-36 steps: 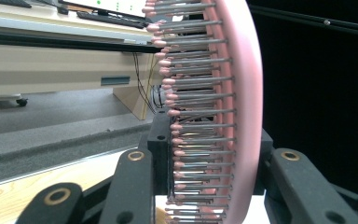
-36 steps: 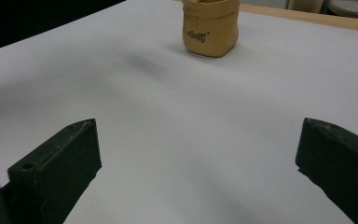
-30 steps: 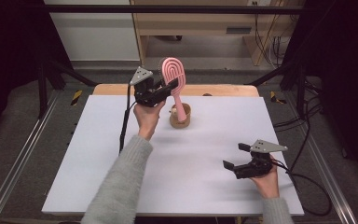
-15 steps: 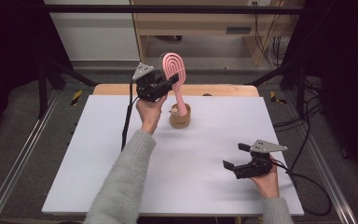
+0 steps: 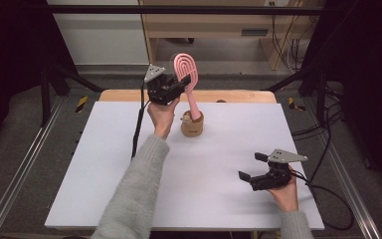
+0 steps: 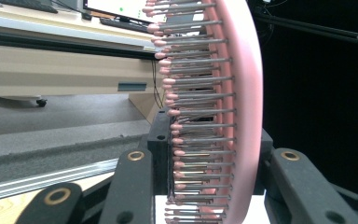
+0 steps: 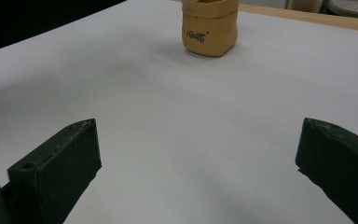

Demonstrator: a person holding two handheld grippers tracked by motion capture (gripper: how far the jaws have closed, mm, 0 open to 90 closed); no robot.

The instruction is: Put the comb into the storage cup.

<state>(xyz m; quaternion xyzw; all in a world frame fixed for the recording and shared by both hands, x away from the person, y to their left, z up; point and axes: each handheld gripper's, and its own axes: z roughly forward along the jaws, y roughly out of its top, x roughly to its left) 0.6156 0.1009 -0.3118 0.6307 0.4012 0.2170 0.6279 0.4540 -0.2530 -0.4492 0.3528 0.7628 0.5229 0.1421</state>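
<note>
A pink hairbrush (image 5: 185, 69) stands nearly upright at the back middle of the table. Its handle reaches down to the mouth of a small tan pouch (image 5: 191, 125). My left gripper (image 5: 178, 85) is shut on the brush's head from the left. In the left gripper view the bristles and pink rim of the brush (image 6: 242, 116) sit between the black jaws of the left gripper (image 6: 214, 158). My right gripper (image 5: 250, 166) rests low at the front right, open and holding nothing. In the right gripper view the right gripper (image 7: 198, 154) has bare white table between its jaws, and the pouch (image 7: 209, 25) stands farther off.
The white tabletop (image 5: 104, 164) has a wooden strip (image 5: 238, 95) along its back edge. A black cable (image 5: 138, 129) hangs from the left gripper to the table. Metal rails (image 5: 20, 169) run along both sides, and a wooden shelf unit (image 5: 214, 30) stands behind.
The left gripper has risen slightly with the brush. The right gripper has not moved.
</note>
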